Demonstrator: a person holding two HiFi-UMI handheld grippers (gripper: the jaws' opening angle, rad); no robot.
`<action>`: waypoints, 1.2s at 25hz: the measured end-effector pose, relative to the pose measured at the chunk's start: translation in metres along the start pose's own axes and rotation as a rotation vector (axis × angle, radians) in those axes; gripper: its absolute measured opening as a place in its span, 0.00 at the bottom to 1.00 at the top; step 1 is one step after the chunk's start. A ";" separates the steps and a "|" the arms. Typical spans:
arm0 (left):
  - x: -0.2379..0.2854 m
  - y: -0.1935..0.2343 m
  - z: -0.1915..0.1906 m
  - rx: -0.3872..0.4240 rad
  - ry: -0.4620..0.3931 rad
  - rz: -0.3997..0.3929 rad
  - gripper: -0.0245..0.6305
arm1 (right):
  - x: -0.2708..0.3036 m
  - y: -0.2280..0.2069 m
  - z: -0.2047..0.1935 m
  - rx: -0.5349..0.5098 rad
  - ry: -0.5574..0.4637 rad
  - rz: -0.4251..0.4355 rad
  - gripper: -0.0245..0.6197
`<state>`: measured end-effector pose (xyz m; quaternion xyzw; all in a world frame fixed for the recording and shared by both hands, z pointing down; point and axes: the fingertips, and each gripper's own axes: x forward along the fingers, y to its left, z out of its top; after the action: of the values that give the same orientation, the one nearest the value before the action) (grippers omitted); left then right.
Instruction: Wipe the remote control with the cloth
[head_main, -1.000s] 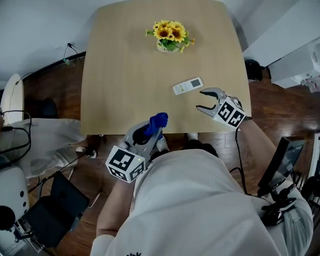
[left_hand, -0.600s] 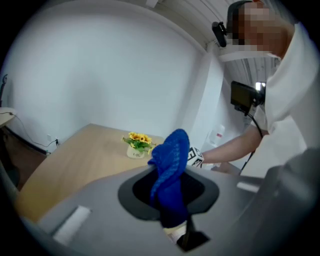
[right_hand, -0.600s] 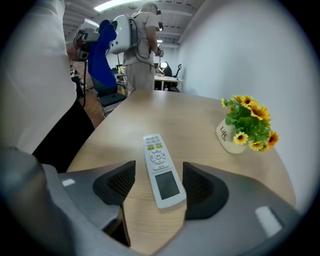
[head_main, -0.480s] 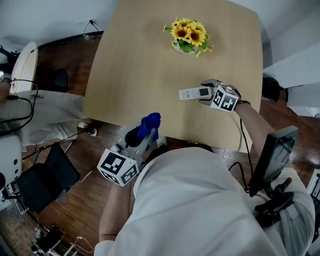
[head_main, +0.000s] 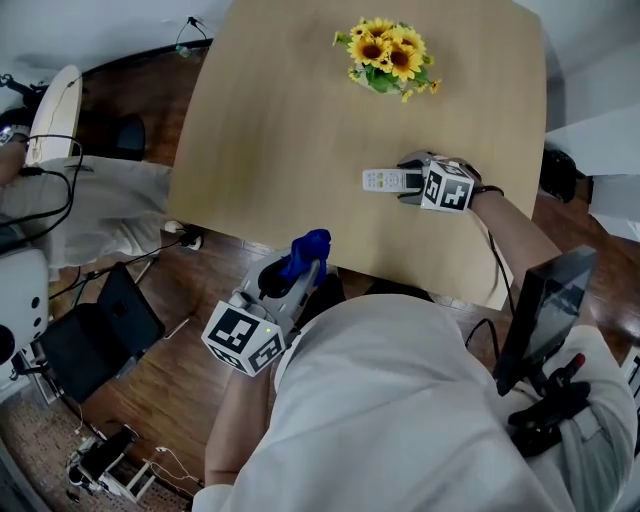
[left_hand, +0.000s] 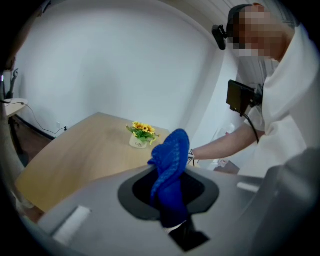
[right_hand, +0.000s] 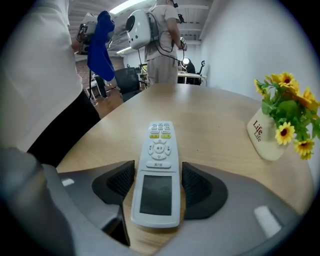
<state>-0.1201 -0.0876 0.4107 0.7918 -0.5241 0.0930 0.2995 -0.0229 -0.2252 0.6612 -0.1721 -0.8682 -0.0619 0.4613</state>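
A white remote control (head_main: 383, 180) (right_hand: 158, 170) lies flat on the wooden table (head_main: 290, 130), screen end toward me. My right gripper (head_main: 408, 180) (right_hand: 158, 184) is down at the table and straddles that end. Its jaws have just been opening, and small gaps show between the dark pads (right_hand: 122, 181) and the remote's sides. My left gripper (head_main: 298, 265) (left_hand: 170, 195) hovers off the table's near edge, shut on a blue cloth (head_main: 308, 247) (left_hand: 170, 167) that sticks up from its jaws.
A small white vase of yellow sunflowers (head_main: 388, 55) (right_hand: 282, 120) stands at the far side of the table. Beyond the left edge are cables, a chair and a dark bag on the wooden floor (head_main: 120, 330). A monitor (head_main: 540, 310) stands to my right.
My right gripper moved from near the table's right edge over to the remote and came down around its end. The left gripper with the cloth shifted only slightly.
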 end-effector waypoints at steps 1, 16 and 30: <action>0.000 0.000 0.000 -0.001 0.006 0.001 0.17 | -0.001 0.001 0.001 0.004 -0.006 -0.001 0.49; 0.007 0.004 0.021 0.053 -0.013 -0.079 0.17 | -0.038 0.020 0.030 0.230 -0.100 -0.128 0.44; 0.062 -0.077 0.103 0.086 -0.125 -0.509 0.17 | -0.108 0.058 0.091 0.379 -0.237 -0.257 0.44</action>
<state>-0.0424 -0.1739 0.3277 0.9144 -0.3211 -0.0123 0.2464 -0.0174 -0.1727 0.5183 0.0231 -0.9270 0.0641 0.3689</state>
